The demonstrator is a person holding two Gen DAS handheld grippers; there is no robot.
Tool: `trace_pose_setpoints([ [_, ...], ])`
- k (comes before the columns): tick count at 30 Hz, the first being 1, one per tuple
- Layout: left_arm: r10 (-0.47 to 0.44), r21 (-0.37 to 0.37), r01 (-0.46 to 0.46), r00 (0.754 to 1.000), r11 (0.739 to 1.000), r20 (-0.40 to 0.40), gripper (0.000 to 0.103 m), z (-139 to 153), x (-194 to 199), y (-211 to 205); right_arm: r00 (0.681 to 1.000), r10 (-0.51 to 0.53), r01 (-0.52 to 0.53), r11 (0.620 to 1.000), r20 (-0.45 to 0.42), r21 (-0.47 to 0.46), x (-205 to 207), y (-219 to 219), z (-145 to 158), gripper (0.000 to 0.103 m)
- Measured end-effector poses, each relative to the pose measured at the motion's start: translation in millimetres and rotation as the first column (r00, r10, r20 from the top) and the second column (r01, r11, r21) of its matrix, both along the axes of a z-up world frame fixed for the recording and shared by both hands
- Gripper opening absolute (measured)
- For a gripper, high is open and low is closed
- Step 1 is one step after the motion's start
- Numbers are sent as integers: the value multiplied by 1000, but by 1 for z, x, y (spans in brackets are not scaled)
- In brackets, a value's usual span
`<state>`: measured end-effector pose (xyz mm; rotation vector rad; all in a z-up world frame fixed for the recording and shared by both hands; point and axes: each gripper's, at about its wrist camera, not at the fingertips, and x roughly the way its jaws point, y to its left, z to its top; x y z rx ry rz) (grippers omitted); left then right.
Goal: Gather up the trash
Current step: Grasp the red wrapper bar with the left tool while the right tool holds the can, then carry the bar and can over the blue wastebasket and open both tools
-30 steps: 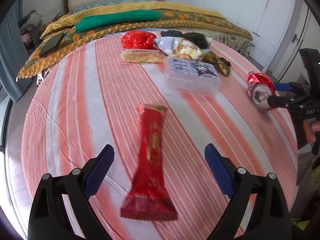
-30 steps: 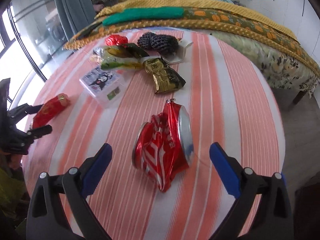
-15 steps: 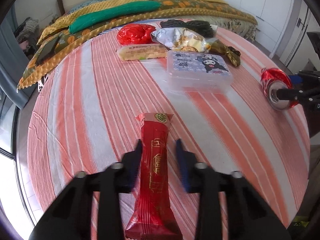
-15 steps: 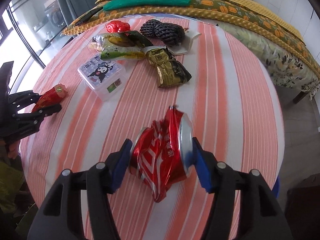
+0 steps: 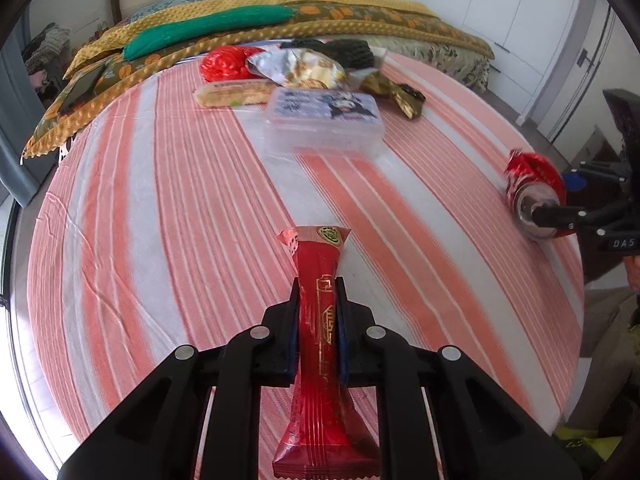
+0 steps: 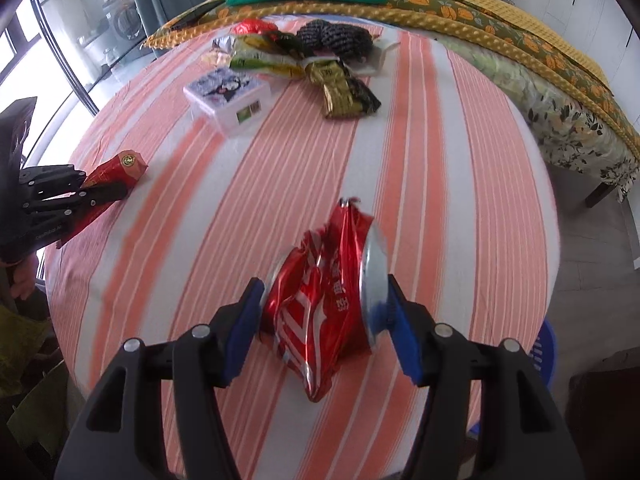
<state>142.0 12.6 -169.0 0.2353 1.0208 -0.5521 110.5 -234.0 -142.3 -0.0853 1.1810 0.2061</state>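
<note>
Both tongs closed since: left tongs (image 5: 318,312) pinching glossy wrapper (image 5: 320,320), right tongs (image 6: 324,308) clamping crumpled can (image 6: 324,300).

The right gripper's (image 5: 560,200) black body bears white letters "DAS". Print on the red wrapper (image 5: 320,320) and crushed can (image 6: 324,308) is unreadable.

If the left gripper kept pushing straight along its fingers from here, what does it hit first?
Most likely the striped tablecloth just past the red snack wrapper that the left gripper is shut on; depth is uncertain.

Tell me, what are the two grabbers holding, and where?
The left gripper pinches the red snack wrapper around its middle. The right gripper squeezes the crushed red can by its two ends.
</note>
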Motion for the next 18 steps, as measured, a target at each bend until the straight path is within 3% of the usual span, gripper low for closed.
trace_pose_setpoints([
  [3,2,1,-2,1000,1000,8,22,0,2,-3,1000,1,-1,1000,-17,-28,2,1,-2,62],
  [5,-3,-3,3,1000,1000,4,46,0,5,-5,1000,-4,3,999,-19,-44,5,2,-3,69],
  [7,-4,28,3,1000,1000,20,53,0,6,-8,1000,-7,6,999,-26,-50,9,3,-2,68],
  [9,-13,45,13,1000,999,12,53,-1,9,-10,999,4,-6,999,-38,-52,10,3,-3,58],
  [11,-20,57,19,1000,998,15,20,0,10,-10,999,10,-12,998,-32,-61,7,3,0,57],
  [18,-13,-21,13,1000,1000,20,19,14,3,-13,998,-53,51,997,38,56,-4,-19,21,57],
])
